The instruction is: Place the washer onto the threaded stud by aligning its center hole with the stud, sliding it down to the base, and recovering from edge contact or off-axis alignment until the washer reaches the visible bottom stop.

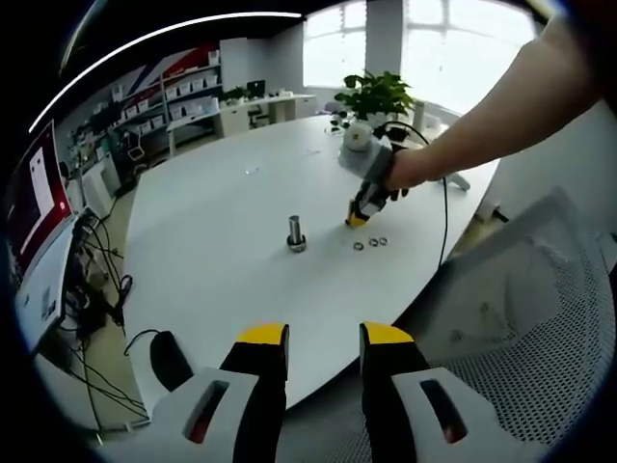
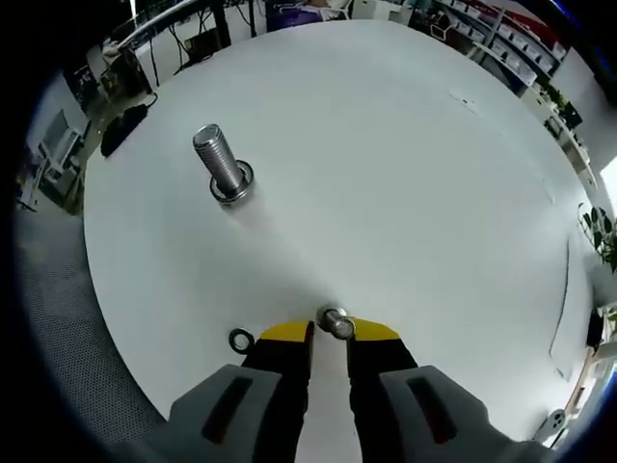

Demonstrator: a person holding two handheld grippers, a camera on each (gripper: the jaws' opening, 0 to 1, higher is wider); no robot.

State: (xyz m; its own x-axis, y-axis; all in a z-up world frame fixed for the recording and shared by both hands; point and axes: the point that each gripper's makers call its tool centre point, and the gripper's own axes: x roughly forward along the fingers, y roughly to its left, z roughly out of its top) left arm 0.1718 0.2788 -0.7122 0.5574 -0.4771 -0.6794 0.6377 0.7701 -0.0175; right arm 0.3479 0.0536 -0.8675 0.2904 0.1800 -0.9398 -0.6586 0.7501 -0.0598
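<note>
From my left gripper [image 1: 325, 335] I look across a big, smooth white round table [image 1: 222, 212]. Its two yellow-tipped jaws stand apart over the near rim with bare air between them, nothing held. Mid-table stands the stud [image 1: 296, 232], a short upright metal cylinder on a wider base. To its right the right gripper [image 1: 359, 218], in a person's hand [image 1: 397, 174], points its yellow tips down at the tabletop, with two small rings [image 1: 372, 243] lying just beside them. A leafy potted plant [image 1: 371, 99] sits at the far edge, a black cable [image 1: 444, 207] runs over the right rim, and a grey mesh chair [image 1: 540, 318] is near right.

From my right gripper [image 2: 329, 331] the surface is matte and unmarked. The jaws are drawn in narrow, and a shiny metal washer [image 2: 334, 321] sits right at the yellow tips; I cannot tell whether the pads actually pinch it or only touch its edge. A second, darker ring [image 2: 240, 340] lies flat on the table just left of the left jaw. The stud [image 2: 221, 163] stands well apart from the washer, up and left, its thread ridges clear along the grey shaft, tilted in this view, with a flat bright collar at its base. Nothing is threaded on its shaft above that collar
</note>
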